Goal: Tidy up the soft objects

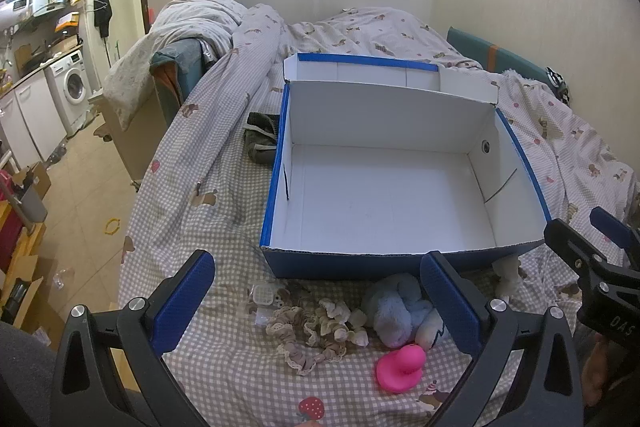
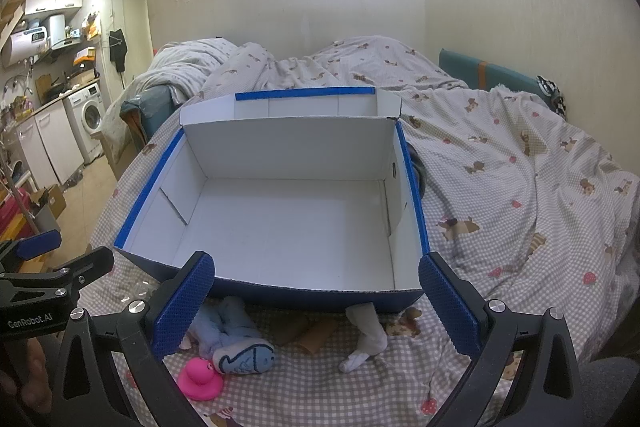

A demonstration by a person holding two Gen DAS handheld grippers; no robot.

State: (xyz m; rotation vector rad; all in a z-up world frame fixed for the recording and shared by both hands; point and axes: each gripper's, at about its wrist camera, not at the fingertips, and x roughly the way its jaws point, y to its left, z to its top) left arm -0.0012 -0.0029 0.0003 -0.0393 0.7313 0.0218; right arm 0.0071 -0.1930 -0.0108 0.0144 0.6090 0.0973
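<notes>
On the checked bedsheet (image 1: 224, 367), just before the open blue box (image 1: 384, 195), a blue plush toy (image 1: 396, 315), pink duck (image 1: 400, 367) and lace scrunchie (image 1: 308, 335) are lying below the left gripper (image 1: 316, 303). Both the left gripper and the right gripper (image 2: 316, 303) are hovering spread wide, grasping nothing.

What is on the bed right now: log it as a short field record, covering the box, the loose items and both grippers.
container: blue box, white inside, lid open, nothing in it
surface: checked bedsheet
in front of box: lace scrunchies, blue plush toy, pink rubber duck, white sock
left gripper: open, holds nothing, above the scrunchies
right gripper: open, holds nothing, at the box's near wall
</notes>
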